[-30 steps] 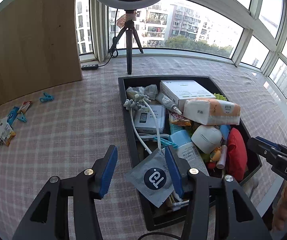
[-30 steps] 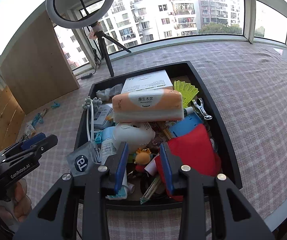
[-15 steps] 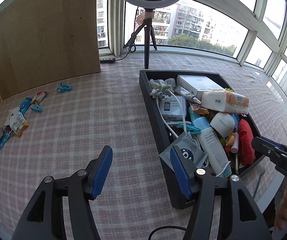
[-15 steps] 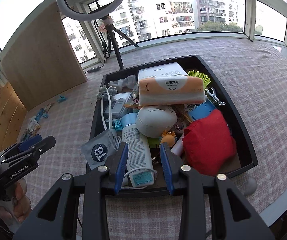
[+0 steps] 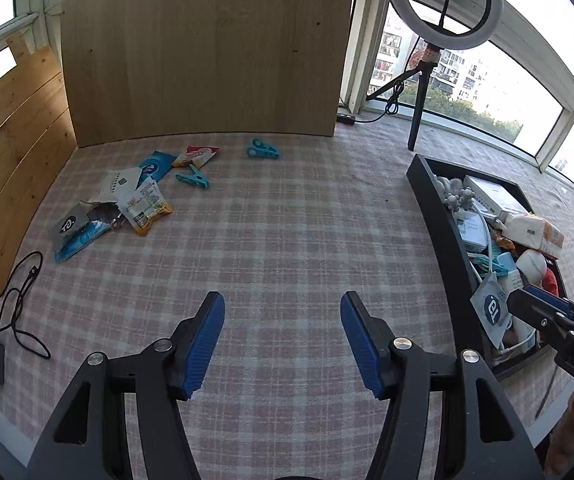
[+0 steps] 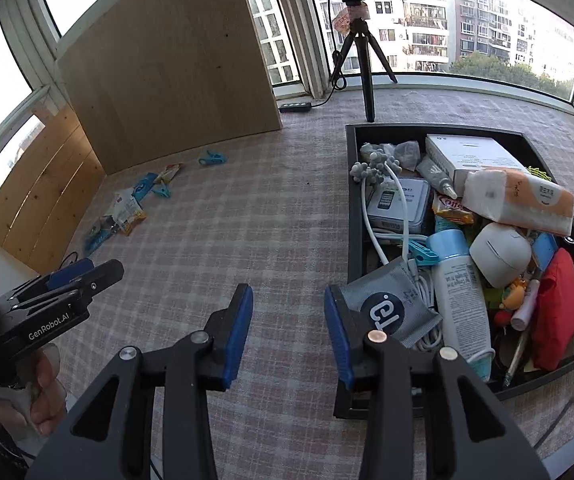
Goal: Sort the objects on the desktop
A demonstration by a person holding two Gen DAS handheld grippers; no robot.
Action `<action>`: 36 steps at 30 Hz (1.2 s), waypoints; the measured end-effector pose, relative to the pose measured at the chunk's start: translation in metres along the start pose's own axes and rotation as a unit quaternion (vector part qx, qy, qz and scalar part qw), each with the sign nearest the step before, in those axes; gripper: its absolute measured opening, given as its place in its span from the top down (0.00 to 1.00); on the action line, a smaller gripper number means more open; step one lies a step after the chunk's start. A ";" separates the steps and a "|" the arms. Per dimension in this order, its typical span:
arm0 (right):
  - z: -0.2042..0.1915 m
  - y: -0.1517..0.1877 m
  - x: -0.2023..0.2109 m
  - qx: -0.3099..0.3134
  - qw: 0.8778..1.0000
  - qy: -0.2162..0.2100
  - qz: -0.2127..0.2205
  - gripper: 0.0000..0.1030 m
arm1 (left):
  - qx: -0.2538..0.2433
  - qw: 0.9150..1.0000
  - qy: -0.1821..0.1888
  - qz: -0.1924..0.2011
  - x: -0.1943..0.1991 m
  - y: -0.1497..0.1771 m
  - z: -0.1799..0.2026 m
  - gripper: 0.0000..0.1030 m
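Note:
A black tray [image 6: 353, 216] on the right of the checked cloth is full of mixed objects: a grey sachet [image 6: 391, 304] hanging over its left rim, a white tube [image 6: 461, 296], a tissue pack [image 6: 519, 198], a white box [image 6: 471, 156]. The tray also shows in the left wrist view [image 5: 433, 216]. Several snack packets [image 5: 127, 204] and two teal clips [image 5: 193, 178] lie at the far left. My left gripper [image 5: 281, 340] is open and empty above bare cloth. My right gripper [image 6: 287, 332] is open and empty just left of the tray, its right finger beside the grey sachet.
A wooden board [image 5: 203, 52] stands at the back left. A ring light on a tripod [image 5: 427, 80] stands behind the tray. A black cable and charger [image 5: 3, 320] lie at the left edge. A power strip [image 6: 295, 107] lies by the window.
Both grippers have swung left and drawn back from the tray. The left one now faces the bare cloth and the packets. The right gripper has opened wider.

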State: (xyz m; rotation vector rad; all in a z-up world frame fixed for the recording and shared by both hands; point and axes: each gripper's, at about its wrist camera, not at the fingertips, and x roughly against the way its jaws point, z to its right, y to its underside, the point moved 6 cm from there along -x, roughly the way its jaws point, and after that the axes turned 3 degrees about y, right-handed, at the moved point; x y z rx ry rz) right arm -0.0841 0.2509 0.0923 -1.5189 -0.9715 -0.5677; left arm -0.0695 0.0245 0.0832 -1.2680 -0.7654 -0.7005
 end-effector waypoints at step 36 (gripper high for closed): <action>-0.156 0.056 -0.093 0.054 0.998 0.007 -0.044 0.39 | 0.041 0.996 -0.044 -0.063 -0.036 0.054 -0.155 0.23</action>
